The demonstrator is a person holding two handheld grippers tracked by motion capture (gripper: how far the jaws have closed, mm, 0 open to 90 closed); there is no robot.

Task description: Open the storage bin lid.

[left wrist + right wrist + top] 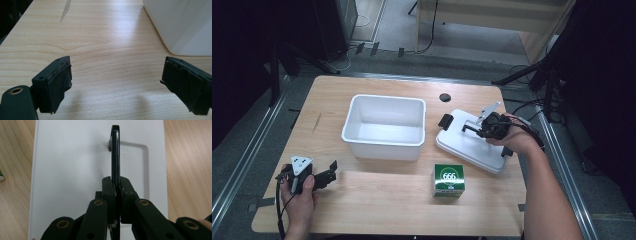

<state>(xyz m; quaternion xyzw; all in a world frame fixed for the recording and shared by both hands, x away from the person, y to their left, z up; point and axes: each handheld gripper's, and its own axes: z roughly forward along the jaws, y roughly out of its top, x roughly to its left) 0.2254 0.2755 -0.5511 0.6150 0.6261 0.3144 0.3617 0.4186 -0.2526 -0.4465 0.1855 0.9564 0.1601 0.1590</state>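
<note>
A white lid (464, 146) lies flat on the table right of a white empty bin (384, 126). My right gripper (470, 128) reaches over the lid and is shut on its thin black handle (115, 152), which stands up on edge from a shallow recess in the lid (72, 170); the pads pinch it from both sides at the right gripper (116, 186). My left gripper (331, 170) rests at the table's front left with its jaws wide apart. Between the left gripper (117, 82) jaws is bare wood, and the bin's corner (185, 25) stands ahead to the right.
A green box marked 666 (448, 180) stands near the front edge, below the gap between bin and lid. A black latch (445, 121) sticks out at the lid's left end. A round cable hole (445, 97) sits in the wooden tabletop (377, 195) behind the lid.
</note>
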